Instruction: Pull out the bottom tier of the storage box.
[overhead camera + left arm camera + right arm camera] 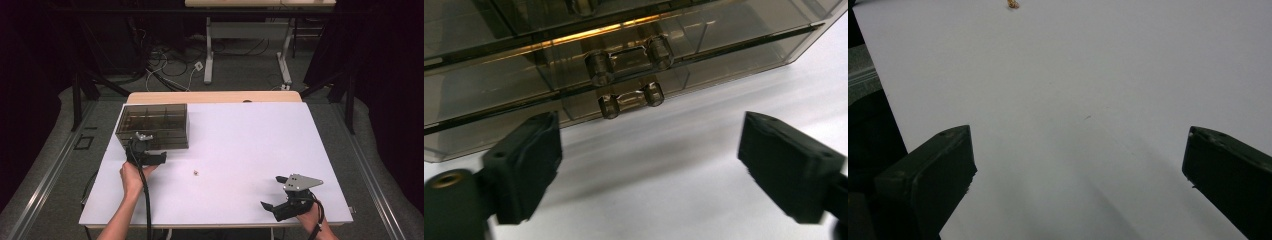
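A smoked see-through drawer box [154, 125] stands at the back left of the white table [240, 140]. My left gripper [142, 147] sits just in front of it, facing its drawer fronts. In the left gripper view the gripper [651, 137] is open, and two clear handles, one upper [629, 57] and one lower [631, 97], lie a little ahead of the jaws, untouched. A tiny gold object [196, 172] rests near the table's middle. My right gripper [274, 192] is near the front right corner, open [1078, 145] over bare table, with the gold object [1013, 4] far ahead.
The table's front edge runs close behind both hands. Beyond the far edge stand a desk frame [247, 45] and loose cables [170, 70] on the floor. Dark curtains close in both sides.
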A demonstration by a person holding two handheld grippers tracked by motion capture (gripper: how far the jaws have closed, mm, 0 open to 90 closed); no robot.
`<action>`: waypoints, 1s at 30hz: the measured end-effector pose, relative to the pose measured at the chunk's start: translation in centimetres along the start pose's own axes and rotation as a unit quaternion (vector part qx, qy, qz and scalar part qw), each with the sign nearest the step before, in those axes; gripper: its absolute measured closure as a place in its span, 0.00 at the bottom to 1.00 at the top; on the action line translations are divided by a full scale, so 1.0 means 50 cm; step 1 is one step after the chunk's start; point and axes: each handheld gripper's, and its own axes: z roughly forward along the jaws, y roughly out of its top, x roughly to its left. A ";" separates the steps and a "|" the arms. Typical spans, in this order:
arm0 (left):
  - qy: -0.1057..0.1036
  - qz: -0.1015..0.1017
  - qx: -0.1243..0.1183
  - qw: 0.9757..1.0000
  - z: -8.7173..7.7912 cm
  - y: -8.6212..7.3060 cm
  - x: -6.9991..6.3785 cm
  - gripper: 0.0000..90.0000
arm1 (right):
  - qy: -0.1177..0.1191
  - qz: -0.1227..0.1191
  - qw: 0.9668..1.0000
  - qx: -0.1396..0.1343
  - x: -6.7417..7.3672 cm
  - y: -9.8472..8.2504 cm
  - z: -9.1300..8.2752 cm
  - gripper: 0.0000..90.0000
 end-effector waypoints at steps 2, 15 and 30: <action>0.002 0.000 -0.005 1.000 0.002 0.001 -0.002 0.18 | 0.002 -0.002 1.000 0.003 -0.002 0.000 0.000 0.00; 0.009 -0.024 -0.026 0.999 0.012 0.002 -0.006 0.39 | -0.001 -0.002 1.000 -0.002 -0.001 -0.001 0.003 0.00; 0.013 -0.045 -0.038 0.998 0.018 -0.008 -0.002 0.54 | 0.000 -0.001 1.000 0.005 0.000 -0.001 0.004 0.00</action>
